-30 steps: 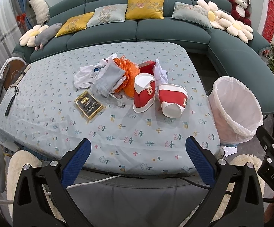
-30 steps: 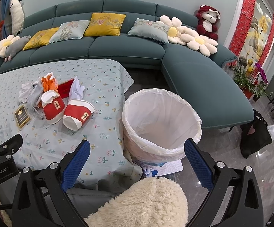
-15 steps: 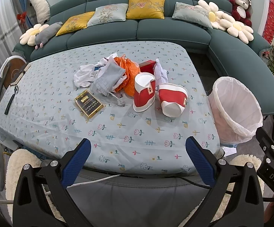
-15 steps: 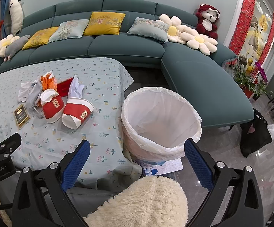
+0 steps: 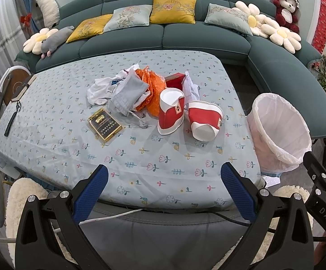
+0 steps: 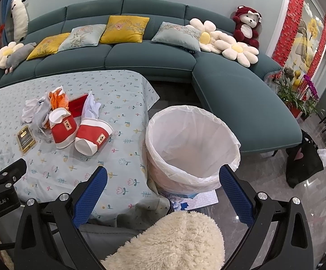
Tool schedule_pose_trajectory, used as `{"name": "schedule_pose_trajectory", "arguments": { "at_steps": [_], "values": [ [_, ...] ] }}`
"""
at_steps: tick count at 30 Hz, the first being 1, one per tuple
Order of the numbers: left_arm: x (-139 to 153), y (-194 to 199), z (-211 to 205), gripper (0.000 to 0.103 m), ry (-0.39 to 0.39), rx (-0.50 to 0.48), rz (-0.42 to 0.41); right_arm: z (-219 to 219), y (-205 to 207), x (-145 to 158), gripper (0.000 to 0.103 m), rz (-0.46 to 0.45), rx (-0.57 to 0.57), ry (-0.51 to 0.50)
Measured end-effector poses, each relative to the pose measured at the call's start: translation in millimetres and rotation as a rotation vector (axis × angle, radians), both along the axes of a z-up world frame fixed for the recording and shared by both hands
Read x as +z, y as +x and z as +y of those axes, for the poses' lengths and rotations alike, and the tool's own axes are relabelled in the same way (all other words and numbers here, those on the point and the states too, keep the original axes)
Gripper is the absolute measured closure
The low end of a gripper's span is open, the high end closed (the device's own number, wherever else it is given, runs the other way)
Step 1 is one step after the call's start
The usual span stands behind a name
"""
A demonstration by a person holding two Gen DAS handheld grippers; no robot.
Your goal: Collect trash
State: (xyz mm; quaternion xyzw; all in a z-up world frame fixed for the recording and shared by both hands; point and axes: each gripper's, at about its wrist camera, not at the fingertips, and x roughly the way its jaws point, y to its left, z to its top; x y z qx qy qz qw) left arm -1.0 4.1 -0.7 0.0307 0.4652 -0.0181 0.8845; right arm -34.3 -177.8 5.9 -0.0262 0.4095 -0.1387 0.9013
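Both claws empty w/ jaws apart: left gripper (image 5: 164, 180) hangs over table's near edge facing the trash pile (image 5: 154, 103) mid-table; right gripper (image 6: 163, 181) sits by the lined bin (image 6: 192, 148) off the table's right edge, prob. ready for drop-offs.

Table: (image 5: 140, 168) covered by a pale blue flowered cloth, straight ahead of the left tongs, ahead and left of the right tongs.
Cups: two red-and-white paper cups (image 5: 170, 112) (image 5: 204, 120) side by side, ahead of the left tongs.
Packet: a dark, gold-edged flat packet (image 5: 104, 123), left of the cups.
Heap: white cloth (image 5: 100, 88), grey pouch (image 5: 129, 92), orange plastic (image 5: 151, 87), red box (image 5: 174, 81), behind the cups.
Far left edge: a dark strap (image 5: 11, 121), possibly keys.
Floor: white-lined bin (image 6: 192, 148) beside the table, between the right tongs' tips.
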Motion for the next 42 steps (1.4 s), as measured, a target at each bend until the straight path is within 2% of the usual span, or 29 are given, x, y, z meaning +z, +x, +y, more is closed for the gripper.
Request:
{"name": "schedule_pose_trajectory", "arguments": {
  "at_steps": [17, 23, 33, 42],
  "values": [
    [-5, 10, -7, 0.007, -0.016, -0.016, -0.004, -4, 7, 0, 0.007, 0.003, 0.002, -0.007],
    [-6, 14, -1, 0.007, -0.019, -0.02, -0.033, 4, 18, -4, 0.007, 0.008, 0.002, 0.034],
    [-16, 36, 28, 0.007, -0.04, 0.036, -0.047, 29, 46, -10, 0.007, 0.004, 0.031, 0.042],
    [-35, 80, 70, 0.007, -0.056, 0.142, 0.014, 47, 82, -24, 0.007, 0.025, 0.04, 0.057]
  ]
}}
